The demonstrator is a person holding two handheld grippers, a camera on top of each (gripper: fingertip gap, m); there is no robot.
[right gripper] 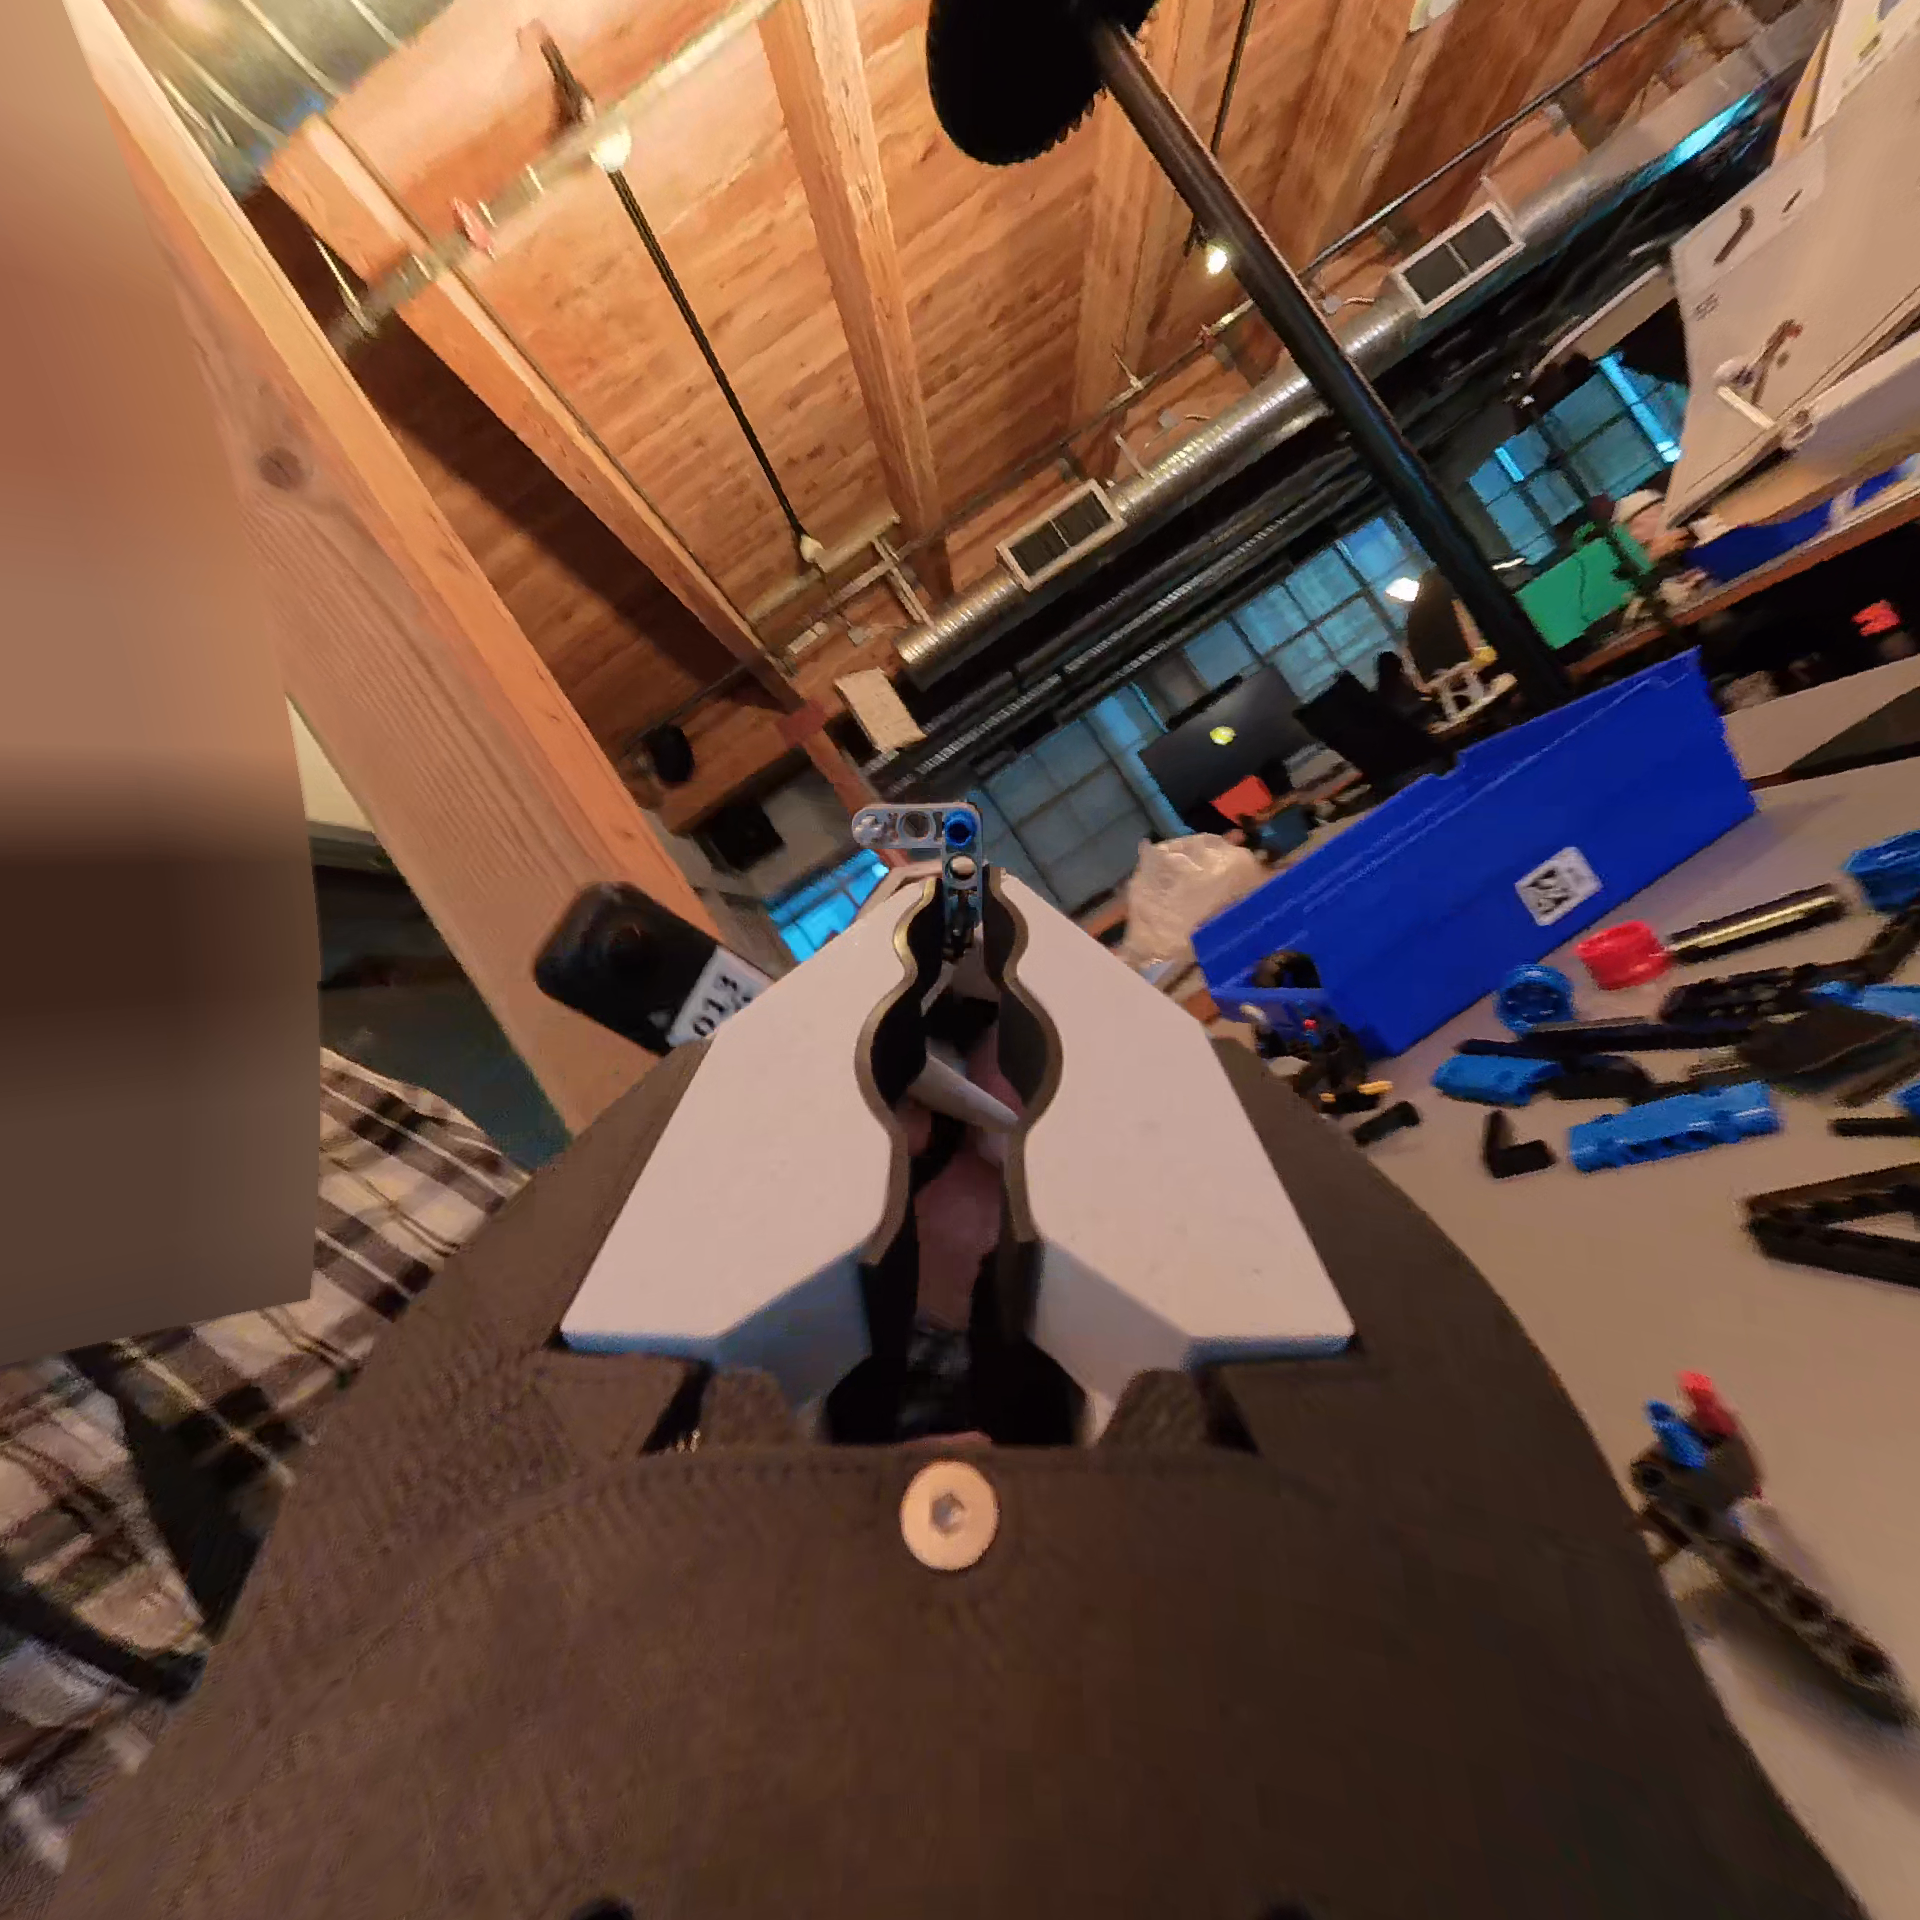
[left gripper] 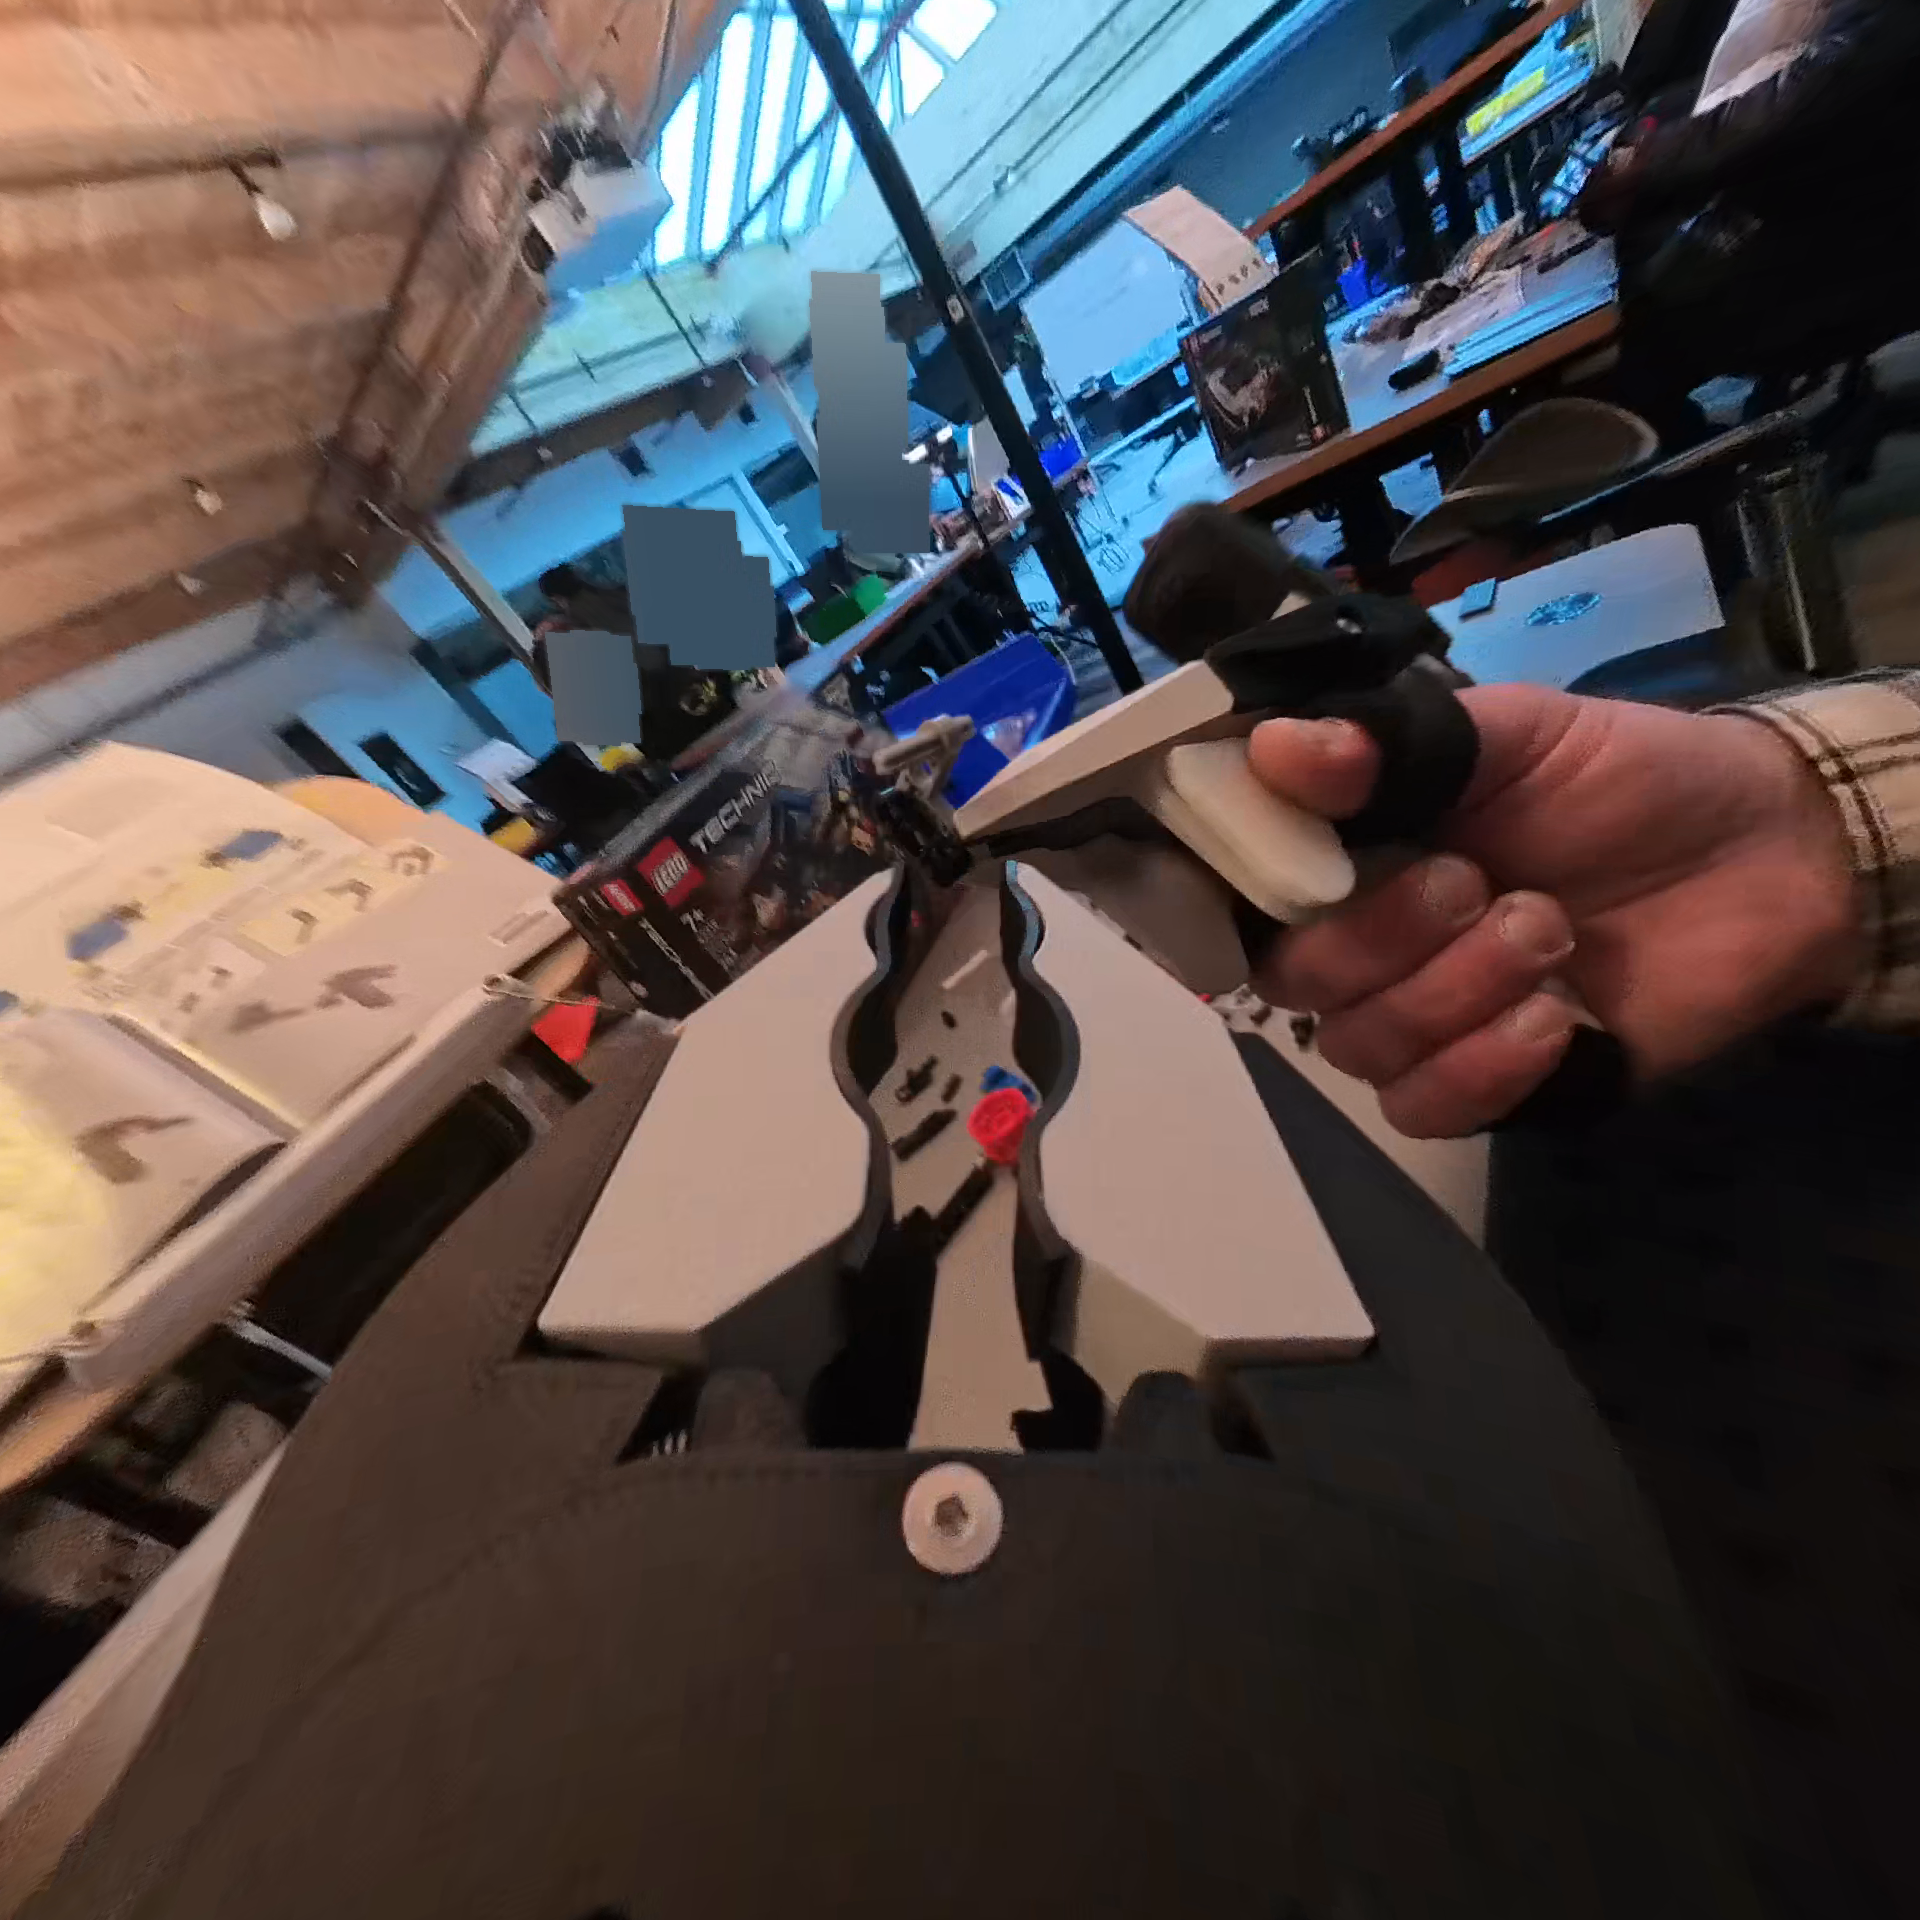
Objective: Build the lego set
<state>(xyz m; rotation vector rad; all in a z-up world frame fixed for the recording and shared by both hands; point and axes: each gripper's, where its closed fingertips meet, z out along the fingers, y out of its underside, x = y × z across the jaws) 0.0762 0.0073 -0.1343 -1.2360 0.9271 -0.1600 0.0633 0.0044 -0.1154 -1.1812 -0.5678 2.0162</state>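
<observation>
The right gripper (right gripper: 964,894) was closed on a small assembly (right gripper: 940,842), a grey L-shaped beam with a blue pin in it, pinched at the fingertips and lifted off the bench, against the wooden ceiling. In the left wrist view the same tool (left gripper: 961,831) showed side on, in a hand (left gripper: 1538,894) with a plaid sleeve, the little assembly (left gripper: 920,774) poking out of its tip.

The left gripper (left gripper: 951,883) had its fingers nearly together just below that tip; whether it gripped anything could not be told, though a dark piece seemed to sit where the two tools met.

By that showing the build was at an early stage. Only small sub-assemblies existed, and most parts lay loose on the bench (right gripper: 1558,1351): blue beams (right gripper: 1673,1138), a red wheel hub (right gripper: 1614,953), a blue wheel (right gripper: 1532,1000), black beams (right gripper: 1839,1226) and, near its right edge, a black-and-blue assembly (right gripper: 1704,1455). A blue bin (right gripper: 1475,873) stood behind them toward the far edge. The open instruction booklet (left gripper: 197,997) lay at the left, with the set's box (left gripper: 717,883) beside it. Much joining seemingly remained.
</observation>
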